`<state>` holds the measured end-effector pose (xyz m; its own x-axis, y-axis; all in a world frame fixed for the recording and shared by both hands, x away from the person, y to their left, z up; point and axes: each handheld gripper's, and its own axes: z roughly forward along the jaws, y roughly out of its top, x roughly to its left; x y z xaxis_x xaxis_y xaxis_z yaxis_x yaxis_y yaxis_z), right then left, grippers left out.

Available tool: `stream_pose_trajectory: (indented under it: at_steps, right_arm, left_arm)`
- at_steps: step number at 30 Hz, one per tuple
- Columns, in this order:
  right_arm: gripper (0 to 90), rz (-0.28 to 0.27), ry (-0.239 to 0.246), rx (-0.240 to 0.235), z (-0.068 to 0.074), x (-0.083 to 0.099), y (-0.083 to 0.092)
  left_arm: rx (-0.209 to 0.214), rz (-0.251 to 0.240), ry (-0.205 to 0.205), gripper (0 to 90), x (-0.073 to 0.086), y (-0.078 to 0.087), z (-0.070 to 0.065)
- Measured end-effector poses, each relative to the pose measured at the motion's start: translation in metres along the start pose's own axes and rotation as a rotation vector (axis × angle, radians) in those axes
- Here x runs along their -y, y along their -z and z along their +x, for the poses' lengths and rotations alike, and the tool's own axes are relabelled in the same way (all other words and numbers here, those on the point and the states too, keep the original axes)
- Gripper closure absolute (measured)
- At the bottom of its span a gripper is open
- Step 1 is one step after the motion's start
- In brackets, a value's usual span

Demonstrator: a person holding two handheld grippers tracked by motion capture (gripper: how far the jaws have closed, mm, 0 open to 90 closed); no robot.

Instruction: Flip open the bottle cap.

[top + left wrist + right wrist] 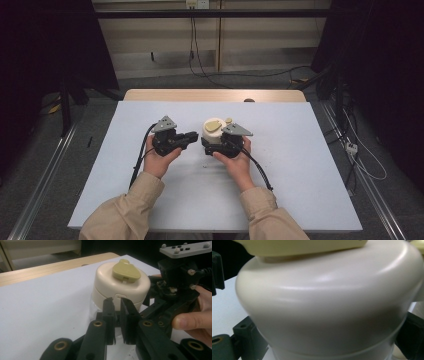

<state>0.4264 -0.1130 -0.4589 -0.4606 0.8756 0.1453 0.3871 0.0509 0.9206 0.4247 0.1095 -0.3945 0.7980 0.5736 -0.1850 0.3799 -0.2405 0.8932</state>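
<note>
Right gripper level, clasping jar

jar cut off by every edge, blurred close up; its base hidden behind the right gripper

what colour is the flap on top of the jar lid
Olive-tan, darker than the cream lid beneath it; the flap shows best in the left gripper view.

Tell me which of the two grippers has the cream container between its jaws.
The right gripper: its jaws flank the cream container. The left gripper has its jaws nearly together, empty, just short of the container.
</note>
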Motion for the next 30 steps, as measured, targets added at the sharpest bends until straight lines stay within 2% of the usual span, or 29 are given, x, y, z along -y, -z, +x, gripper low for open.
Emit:
stream_pose_trajectory:
  at_steps: [7,10,30]
  right_arm:
    - [3.7,0.000,0.000,0.001,0.000,0.000,0.000]
    - [3.7,0.001,0.000,0.002,0.000,0.000,0.000]
    - [3.7,0.002,0.001,0.003,0.000,0.000,0.000]
  left_arm:
    - [0.024,0.030,0.009,90.0,-0.008,-0.004,0.000]
    - [0.030,0.047,-0.003,90.0,-0.011,-0.007,-0.001]
    - [0.011,0.107,-0.026,90.0,-0.026,-0.018,-0.006]
